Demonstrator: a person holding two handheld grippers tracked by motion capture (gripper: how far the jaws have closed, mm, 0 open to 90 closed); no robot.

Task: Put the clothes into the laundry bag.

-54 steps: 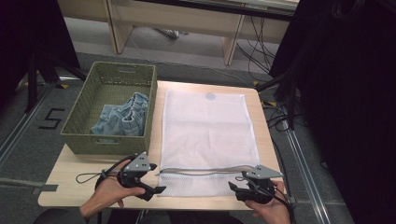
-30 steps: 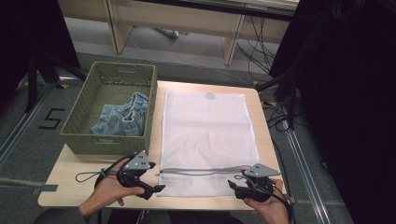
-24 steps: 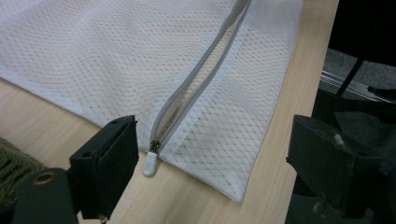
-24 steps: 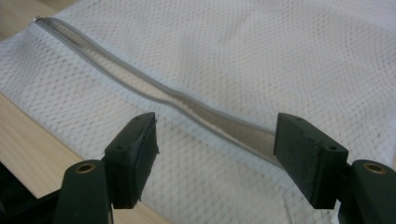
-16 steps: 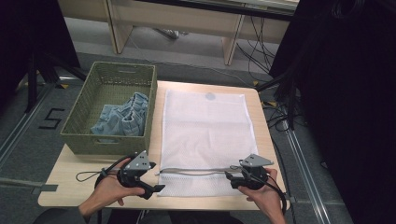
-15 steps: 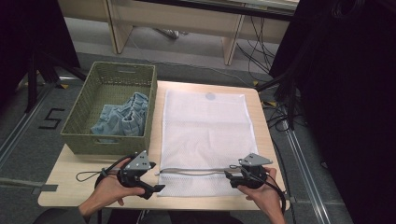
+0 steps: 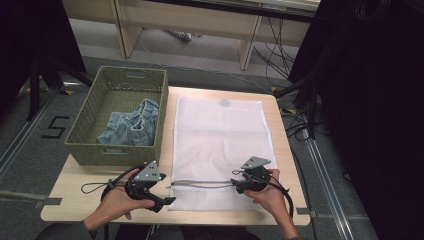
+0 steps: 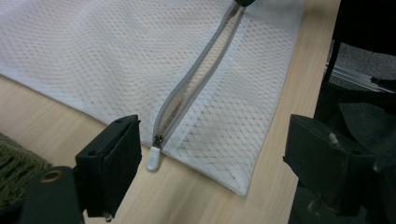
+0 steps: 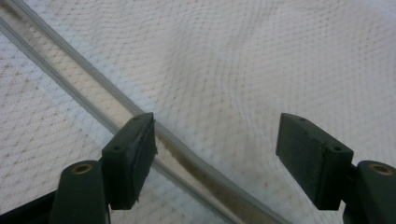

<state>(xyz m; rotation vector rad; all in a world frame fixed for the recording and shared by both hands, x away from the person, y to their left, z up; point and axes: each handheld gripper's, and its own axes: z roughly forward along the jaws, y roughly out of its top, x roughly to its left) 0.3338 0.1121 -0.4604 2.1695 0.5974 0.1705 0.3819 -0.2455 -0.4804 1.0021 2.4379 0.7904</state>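
Note:
A white mesh laundry bag (image 7: 220, 145) lies flat on the wooden table (image 7: 75, 200), its grey zipper (image 7: 200, 183) running across the near end and partly unzipped. In the left gripper view the white zipper pull (image 8: 153, 161) lies at the bag's corner, just inside my left gripper (image 8: 215, 163), which is open. The left gripper (image 7: 167, 201) hovers at the bag's near left corner. My right gripper (image 7: 236, 186) is open over the zipper's right part; in the right gripper view its jaws straddle the mesh (image 9: 261, 70) and the zipper (image 9: 182, 154).
A green woven basket (image 7: 85, 125) stands at the table's left, holding a crumpled light blue denim garment (image 7: 131, 126). A black cable (image 7: 95, 187) loops on the table by the left hand. Dark equipment and floor cables lie to the right of the table.
The right gripper has moved left and forward from the table's near right edge onto the bag's zipper. The left gripper has stayed put.

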